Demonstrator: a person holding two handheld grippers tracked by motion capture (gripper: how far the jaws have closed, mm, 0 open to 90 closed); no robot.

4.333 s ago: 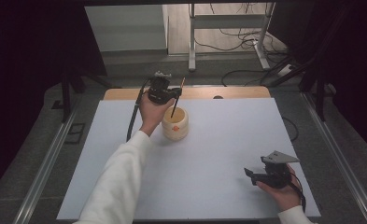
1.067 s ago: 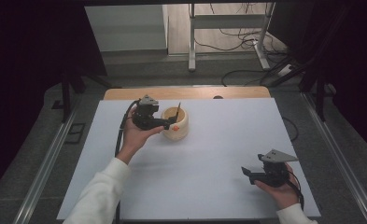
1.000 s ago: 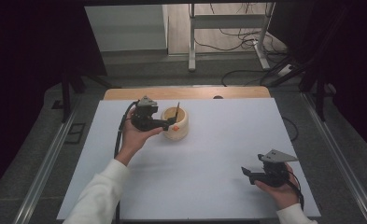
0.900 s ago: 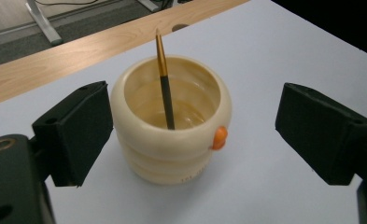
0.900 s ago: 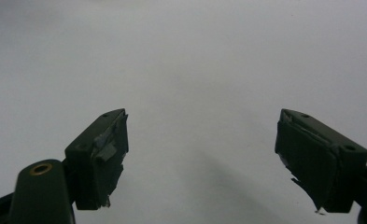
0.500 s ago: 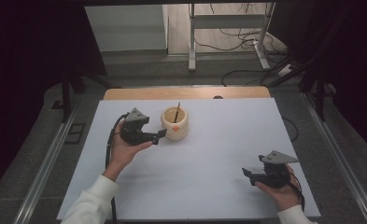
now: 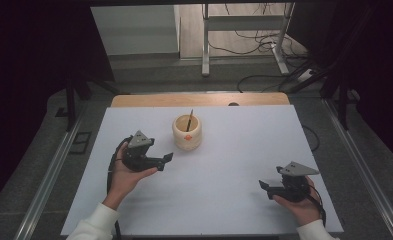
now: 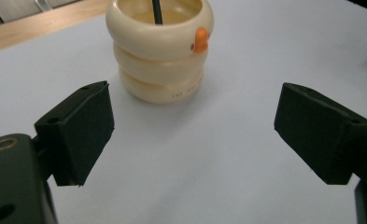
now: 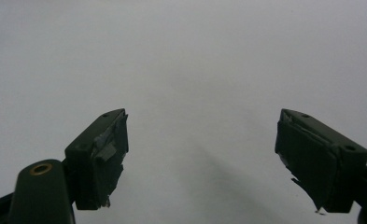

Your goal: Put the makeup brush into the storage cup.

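A cream ribbed cup point(image 7: 187, 132) with a small orange mark stands upright near the back middle of the white table point(image 7: 234, 165); a thin dark stick point(image 7: 189, 120) leans inside it. In the left gripper view the cup point(image 8: 160, 49) stands just beyond the jaws, with the stick point(image 8: 157, 10) rising from it. My left gripper point(image 7: 165, 159) is open and empty, held left and in front of the cup, apart from it. My right gripper point(image 7: 263, 187) is open and empty near the front right of the table. Its jaws point(image 9: 202, 158) frame bare white tabletop.
A wooden strip point(image 7: 199, 99) runs along the table's far edge. Metal rails point(image 7: 49, 175) flank the table on both sides. Cables point(image 7: 264, 80) lie on the floor beyond, by a desk frame point(image 7: 204, 45).
My left gripper has let go of the stick, which now stands in the cup, and has drawn back toward the front left. The right gripper has stayed still.
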